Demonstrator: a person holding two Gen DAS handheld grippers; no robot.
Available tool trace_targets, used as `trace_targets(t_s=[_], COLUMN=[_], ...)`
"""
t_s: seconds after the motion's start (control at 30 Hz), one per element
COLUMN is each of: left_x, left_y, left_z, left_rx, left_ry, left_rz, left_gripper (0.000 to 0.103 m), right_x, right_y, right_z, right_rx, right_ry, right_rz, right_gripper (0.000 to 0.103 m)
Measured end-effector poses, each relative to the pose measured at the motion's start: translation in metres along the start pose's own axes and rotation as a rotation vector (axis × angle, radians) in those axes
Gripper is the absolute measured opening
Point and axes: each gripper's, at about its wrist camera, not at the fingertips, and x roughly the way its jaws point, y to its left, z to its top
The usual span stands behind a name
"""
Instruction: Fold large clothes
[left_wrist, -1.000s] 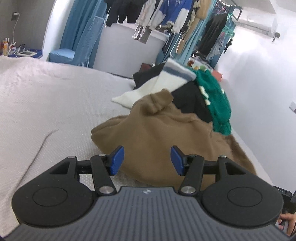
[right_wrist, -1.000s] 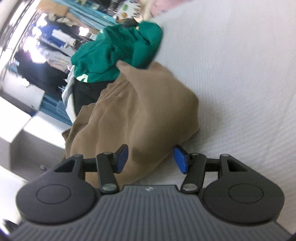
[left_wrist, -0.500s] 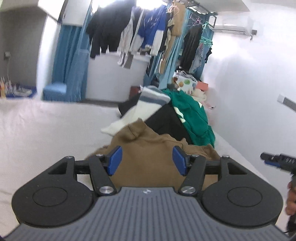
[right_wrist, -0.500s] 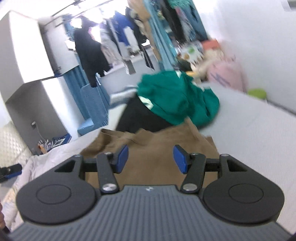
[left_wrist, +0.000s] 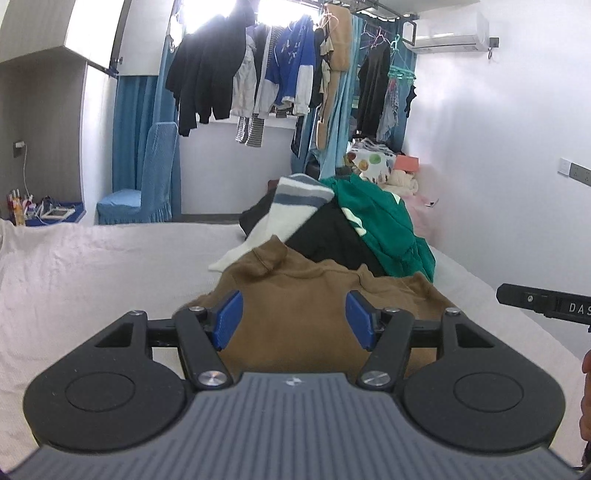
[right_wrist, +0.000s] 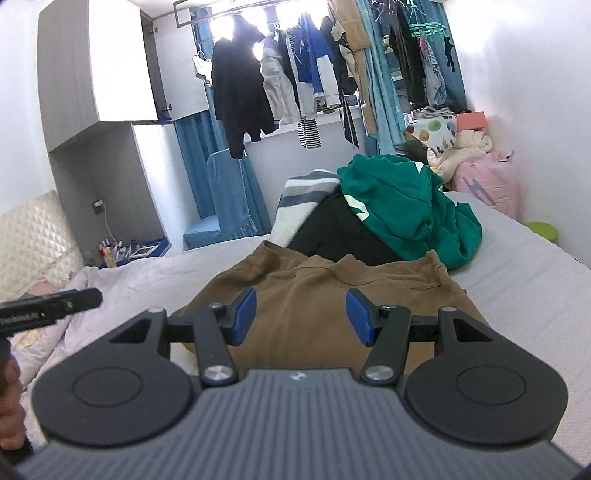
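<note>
**Both grippers poised over the brown top**

Grippers first: the left gripper (left_wrist: 291, 319) and the right gripper (right_wrist: 301, 315) both stand wide, blue pads apart, holding nothing. They hang side by side at the near edge of the bed (left_wrist: 92, 266), just above the brown top (left_wrist: 306, 295), and neither touches the cloth as far as I can see.

The brown top lies on the bed straight ahead of both tools, between them and the pile (right_wrist: 388, 210) of green, black and striped clothes at the far end. Its far edge butts against that pile, perhaps tucked a little under the green one on the right.

It looks to me like the very start of a fold: the garment is picked out but not yet gripped or spread. The collar sits at the far side, in the middle, so the top points away from the tools and its long axis runs near to far. A raised hump at the far left may be a bunched shoulder or sleeve; I can't tell which. The near hem is hidden under the grippers.

Next, I'd guess, each gripper needs to drop to an edge on its own side, close on the cloth, and draw the top nearer, free of the pile, so it lies flat.
</note>
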Motion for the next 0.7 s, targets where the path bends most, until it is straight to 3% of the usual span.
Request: trace_targets(t_s=[0.37,0.7], left_x=[0.02,0.037], left_y=[-0.007,-0.014], left_z=[-0.017,-0.037], left_rx=[0.009,0.01], left_ry=[0.03,0.06], left_rz=[-0.001,0.013], left_gripper=[0.067,0.067], right_x=[-0.001,0.006], right_y=[0.007,0.005], right_z=[-0.035,-0.046], right_rx=[-0.024,-0.027], right_ry=[0.063,0.114], right_rz=[-0.028,-0.049], right_gripper=[0.058,0.058])
